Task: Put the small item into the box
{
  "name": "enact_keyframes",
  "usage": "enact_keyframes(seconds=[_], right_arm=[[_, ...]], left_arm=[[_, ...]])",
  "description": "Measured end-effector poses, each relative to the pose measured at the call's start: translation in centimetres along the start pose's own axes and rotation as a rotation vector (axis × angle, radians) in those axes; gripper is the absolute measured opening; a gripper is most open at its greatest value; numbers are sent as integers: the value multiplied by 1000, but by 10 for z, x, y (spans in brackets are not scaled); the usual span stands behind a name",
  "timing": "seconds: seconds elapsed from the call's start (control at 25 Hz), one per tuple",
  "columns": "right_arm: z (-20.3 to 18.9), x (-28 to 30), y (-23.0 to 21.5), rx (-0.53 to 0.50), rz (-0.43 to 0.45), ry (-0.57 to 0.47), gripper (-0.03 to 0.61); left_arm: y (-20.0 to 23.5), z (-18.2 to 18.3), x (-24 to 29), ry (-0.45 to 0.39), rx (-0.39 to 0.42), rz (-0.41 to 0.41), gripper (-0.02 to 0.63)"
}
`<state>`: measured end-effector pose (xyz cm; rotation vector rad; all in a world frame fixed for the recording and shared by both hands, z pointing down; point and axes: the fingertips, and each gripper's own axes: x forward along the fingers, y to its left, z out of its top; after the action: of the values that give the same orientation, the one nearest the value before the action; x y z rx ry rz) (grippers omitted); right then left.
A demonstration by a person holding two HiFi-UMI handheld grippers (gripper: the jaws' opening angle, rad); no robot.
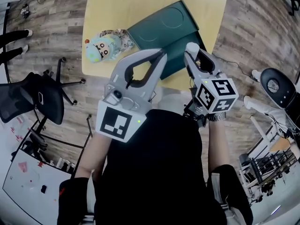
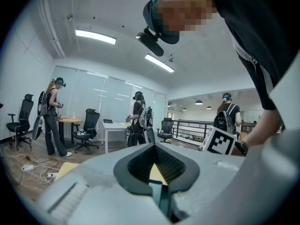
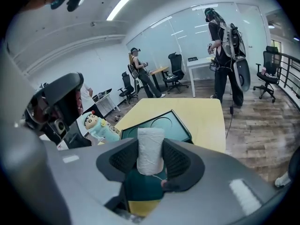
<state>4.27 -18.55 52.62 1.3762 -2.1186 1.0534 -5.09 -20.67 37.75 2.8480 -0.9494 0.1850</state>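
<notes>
Squarely within the clamped right gripper point(image 3: 150, 144), a white thread spool point(image 3: 150, 150); left gripper point(image 2: 154, 146) closed, empty.

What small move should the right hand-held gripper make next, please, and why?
Probably ease the right hand-held gripper down toward the green box. Its jaws grip the white spool, which sits above the box and is not yet inside it.

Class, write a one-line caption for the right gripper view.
Right gripper holds a white thread spool over the green box.
</notes>
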Motion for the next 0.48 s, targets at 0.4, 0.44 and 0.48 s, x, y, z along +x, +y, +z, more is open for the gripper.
enact_keyframes(seconds=[0.4, 0.44, 0.48], right_arm=[[-32, 26, -1, -2, 23, 92, 169], [-35, 29, -2, 0, 24, 100, 169], [-38, 31, -2, 1, 26, 108, 169]], left_arm=[[4, -14, 4, 13, -18, -3, 2], [4, -15, 4, 14, -18, -5, 2], [4, -16, 5, 16, -18, -7, 2]])
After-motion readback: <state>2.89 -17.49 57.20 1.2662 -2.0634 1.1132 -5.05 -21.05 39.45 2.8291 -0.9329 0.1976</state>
